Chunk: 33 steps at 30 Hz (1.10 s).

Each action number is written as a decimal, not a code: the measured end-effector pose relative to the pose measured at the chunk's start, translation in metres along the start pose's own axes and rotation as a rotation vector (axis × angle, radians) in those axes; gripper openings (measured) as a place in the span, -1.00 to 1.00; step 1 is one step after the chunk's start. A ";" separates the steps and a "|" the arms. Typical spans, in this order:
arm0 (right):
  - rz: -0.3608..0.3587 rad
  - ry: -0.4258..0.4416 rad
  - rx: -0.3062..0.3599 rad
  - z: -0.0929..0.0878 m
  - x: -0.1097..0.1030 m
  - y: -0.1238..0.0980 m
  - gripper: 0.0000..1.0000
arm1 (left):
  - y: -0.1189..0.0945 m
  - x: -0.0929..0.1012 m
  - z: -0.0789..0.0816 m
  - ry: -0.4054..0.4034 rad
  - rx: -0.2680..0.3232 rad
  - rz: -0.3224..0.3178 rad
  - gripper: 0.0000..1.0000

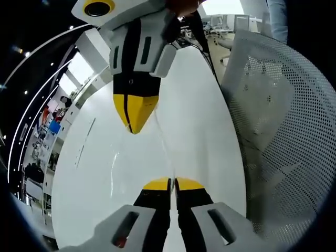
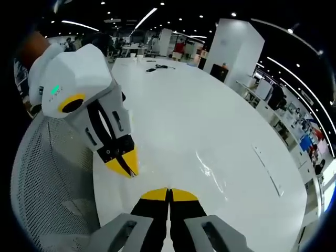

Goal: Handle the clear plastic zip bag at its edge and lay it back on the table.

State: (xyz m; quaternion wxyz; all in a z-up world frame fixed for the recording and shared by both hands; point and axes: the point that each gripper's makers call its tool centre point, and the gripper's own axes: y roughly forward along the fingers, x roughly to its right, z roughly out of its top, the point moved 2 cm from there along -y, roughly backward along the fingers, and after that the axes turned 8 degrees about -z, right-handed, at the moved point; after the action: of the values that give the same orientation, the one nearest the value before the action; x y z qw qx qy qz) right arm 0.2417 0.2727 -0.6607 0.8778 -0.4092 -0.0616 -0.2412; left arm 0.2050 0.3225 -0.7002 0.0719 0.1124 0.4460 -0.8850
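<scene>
1. Off to the left of the left gripper [image 1: 172,184], a thin pale strip [image 1: 85,143] lies flat on the white table [image 1: 199,105], well apart from both tools. What it is cannot be told.
2. Just ahead of the left gripper's jaws sits the clear plastic zip bag [image 1: 157,152], nearly invisible. Its faint creased edge runs from these jaws up to the tips of the right gripper [image 1: 135,126], so it spans between the two tools, low over the table.
3. Left gripper: jaws pressed together with no gap, seemingly pinching the bag's edge.
4. Right gripper: tips likewise closed to a point on the far end of that edge.
5. To the right of both, a white mesh chair [image 1: 283,136] stands beside the table.
6. Step judged: the bag is held at its edge by both tools, with the lay-down not yet finished.
7. Next move calls for lowering both ends evenly until the film rests flat, then parting the jaws without dragging it.
8. Count: two grippers, one bag, one table, one chair, one strip.
</scene>
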 end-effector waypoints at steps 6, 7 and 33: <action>-0.034 -0.011 0.029 0.008 0.003 -0.005 -1.00 | -0.001 -0.001 0.001 -0.006 -0.002 0.002 -1.00; -0.043 -0.015 0.036 0.010 0.004 -0.006 -1.00 | -0.001 -0.001 0.001 -0.010 -0.004 0.003 -1.00; -0.158 -0.062 0.104 0.031 0.021 -0.018 -1.00 | -0.013 -0.015 0.008 -0.037 0.004 0.070 -1.00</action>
State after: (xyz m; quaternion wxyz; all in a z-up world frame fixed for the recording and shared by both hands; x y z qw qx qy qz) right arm 0.2547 0.2779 -0.6217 0.8738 -0.3644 -0.1332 -0.2932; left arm 0.2151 0.3240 -0.6816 0.1109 0.1119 0.4386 -0.8848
